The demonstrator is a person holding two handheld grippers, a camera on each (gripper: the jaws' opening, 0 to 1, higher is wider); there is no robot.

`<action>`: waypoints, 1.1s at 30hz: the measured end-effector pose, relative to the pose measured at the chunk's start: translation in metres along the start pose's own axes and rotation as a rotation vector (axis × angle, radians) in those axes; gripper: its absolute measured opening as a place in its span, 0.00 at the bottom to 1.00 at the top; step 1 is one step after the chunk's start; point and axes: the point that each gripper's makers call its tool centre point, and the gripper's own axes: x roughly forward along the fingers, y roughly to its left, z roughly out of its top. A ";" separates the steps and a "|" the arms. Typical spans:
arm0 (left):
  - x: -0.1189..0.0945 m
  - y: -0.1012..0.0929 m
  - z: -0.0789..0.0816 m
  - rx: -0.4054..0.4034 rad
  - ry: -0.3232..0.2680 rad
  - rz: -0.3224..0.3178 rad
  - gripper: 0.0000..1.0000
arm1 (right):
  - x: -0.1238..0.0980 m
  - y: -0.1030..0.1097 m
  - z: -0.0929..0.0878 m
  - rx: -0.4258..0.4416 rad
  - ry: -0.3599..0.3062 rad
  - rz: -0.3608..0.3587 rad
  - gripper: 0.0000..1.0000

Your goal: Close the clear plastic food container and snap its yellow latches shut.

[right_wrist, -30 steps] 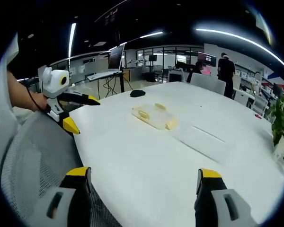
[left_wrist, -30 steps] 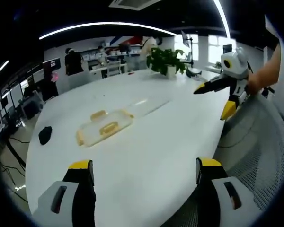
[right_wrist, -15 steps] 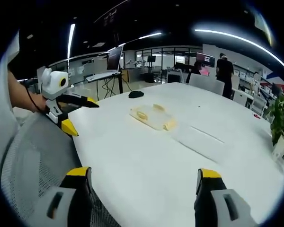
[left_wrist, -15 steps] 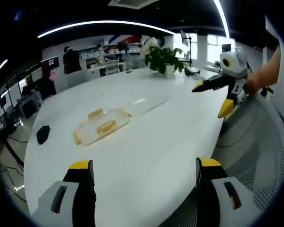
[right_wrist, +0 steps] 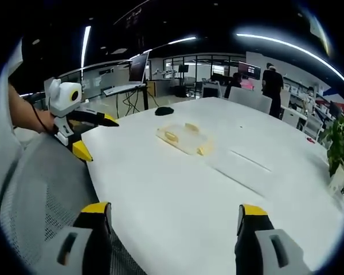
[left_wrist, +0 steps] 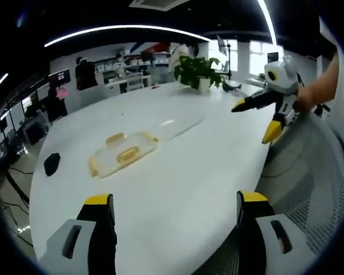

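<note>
Clear container (left_wrist: pixel 122 154) on white table (left_wrist: pixel 178 183), open-plan office behind.

Plant (left_wrist: pixel 198 71), mouse (left_wrist: pixel 51 164), white table (left_wrist: pixel 178 172)

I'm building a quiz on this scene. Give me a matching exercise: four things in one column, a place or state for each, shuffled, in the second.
1. container
2. potted plant
3. black mouse
4. left gripper

a. far table edge
b. jaws open, holding nothing
c. mid-table, latches not snapped shut
d. table edge beyond the container

Pairs: 1-c, 2-a, 3-d, 4-b
</note>
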 end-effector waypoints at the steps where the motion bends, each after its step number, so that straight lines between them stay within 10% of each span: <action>1: 0.000 0.001 0.001 -0.003 -0.002 0.000 0.86 | 0.000 0.000 0.000 -0.001 0.000 0.000 0.91; 33: 0.021 0.035 0.007 0.058 0.055 -0.047 0.82 | 0.031 -0.007 0.016 -0.047 0.048 0.076 0.84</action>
